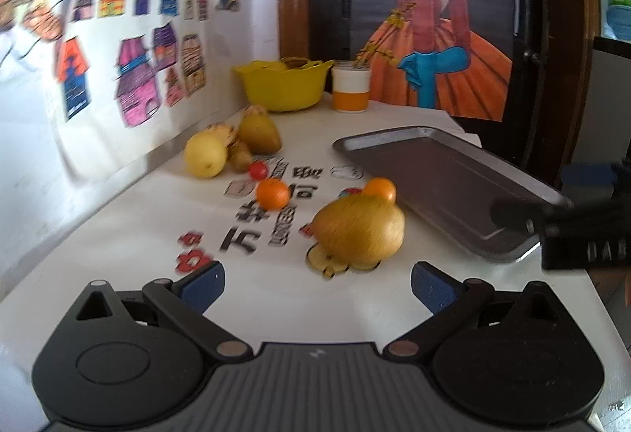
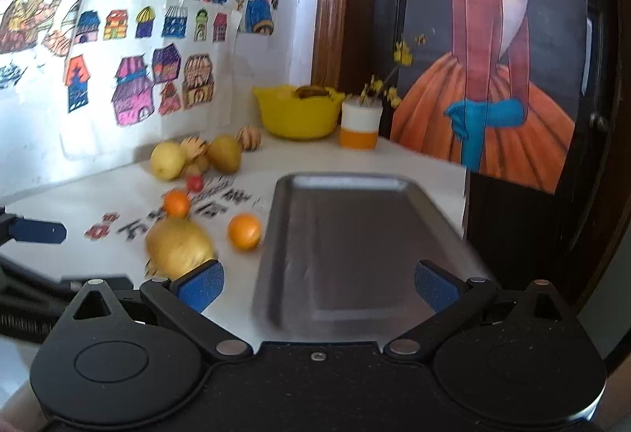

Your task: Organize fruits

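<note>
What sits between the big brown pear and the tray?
One small orange, on the table between the big brown pear and the tray; clearest in the right wrist view.

A: Both views are bright, lit by soft daylight; the white table point(image 1: 130, 219) is nearly washed out towards the left wall.

B: Shadows?

A: Faint. There's a soft one under the big brown pear point(image 1: 361, 233). The metal tray point(image 2: 351, 246) carries a pale sheen along its far rim.

B: Sharpness?

A: Poor. In the left wrist view the pear and the printed lettering on the table are smeared; in the right wrist view the tray's near corners dissolve into blur.

B: Distortion?

A: Strong fisheye. The wall drawings point(image 1: 130, 38) bend and streak at the left edge, and the corners go dark.
</note>
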